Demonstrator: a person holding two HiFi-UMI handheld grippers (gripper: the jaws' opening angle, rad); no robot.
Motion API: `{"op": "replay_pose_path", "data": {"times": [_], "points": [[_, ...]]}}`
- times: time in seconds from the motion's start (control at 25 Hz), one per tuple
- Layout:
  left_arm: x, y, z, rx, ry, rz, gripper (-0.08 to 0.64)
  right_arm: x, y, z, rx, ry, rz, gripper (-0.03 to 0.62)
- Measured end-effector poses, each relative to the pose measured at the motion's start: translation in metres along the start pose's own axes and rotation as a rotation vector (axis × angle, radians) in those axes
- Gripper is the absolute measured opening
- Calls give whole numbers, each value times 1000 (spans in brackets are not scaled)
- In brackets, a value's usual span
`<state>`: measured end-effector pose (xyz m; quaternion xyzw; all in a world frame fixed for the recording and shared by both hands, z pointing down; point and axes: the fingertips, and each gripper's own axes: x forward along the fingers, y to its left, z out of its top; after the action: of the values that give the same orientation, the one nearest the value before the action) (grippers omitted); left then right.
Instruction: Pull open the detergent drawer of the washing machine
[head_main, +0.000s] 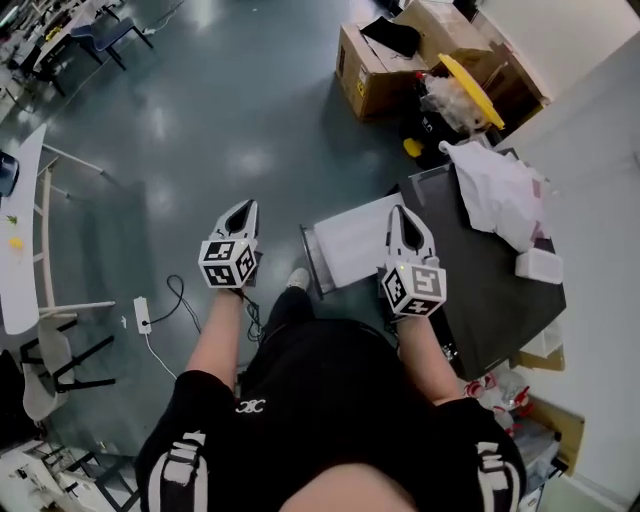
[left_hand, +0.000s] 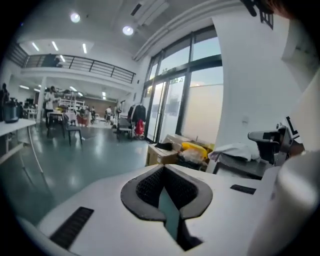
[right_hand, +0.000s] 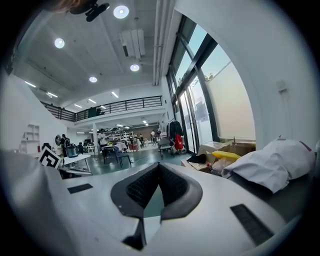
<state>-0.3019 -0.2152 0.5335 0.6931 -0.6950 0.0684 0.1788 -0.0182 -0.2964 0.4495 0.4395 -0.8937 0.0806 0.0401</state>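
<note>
Left hand-held gripper (head_main: 243, 208) & right hand-held gripper (head_main: 402, 213) both clenched, empty; pale rectangular plastic detergent drawer (head_main: 345, 240) juts out, so a careless right dip cd knock it.

The left tongs (head_main: 241, 212) and the right tongs (head_main: 405, 216) stand side by side, well apart. The detergent drawer (head_main: 350, 240) juts out of the washing machine (head_main: 480, 290) into the space between them, nearer the right tongs, which hang over its inner end.

On the machine's top, right of the right tongs, lie a cloth bundle (head_main: 497, 190) and a small box (head_main: 538, 265). Cardboard boxes (head_main: 375, 65) sit on the floor (head_main: 230, 110) well ahead of the right tongs. A power strip (head_main: 142, 315) lies on the floor left of and behind the left tongs.
</note>
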Motion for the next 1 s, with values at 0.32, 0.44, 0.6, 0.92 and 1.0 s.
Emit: {"op": "replay_pose_path", "data": {"times": [0.32, 0.44, 0.6, 0.92, 1.0], "points": [[-42, -43, 108, 83, -160, 157, 2, -10, -3, 28, -49, -88, 13, 3], [-60, -69, 141, 174, -235, 171, 2, -16, -3, 36, -76, -106, 7, 3], [-66, -108, 158, 261, -284, 134, 2, -24, -5, 42, -79, -120, 3, 3], [-49, -137, 141, 265, -249, 54, 2, -32, -4, 43, -66, -147, -20, 3], [-47, -141, 138, 246, -244, 28, 2, -33, -7, 42, -65, -144, -30, 3]]}}
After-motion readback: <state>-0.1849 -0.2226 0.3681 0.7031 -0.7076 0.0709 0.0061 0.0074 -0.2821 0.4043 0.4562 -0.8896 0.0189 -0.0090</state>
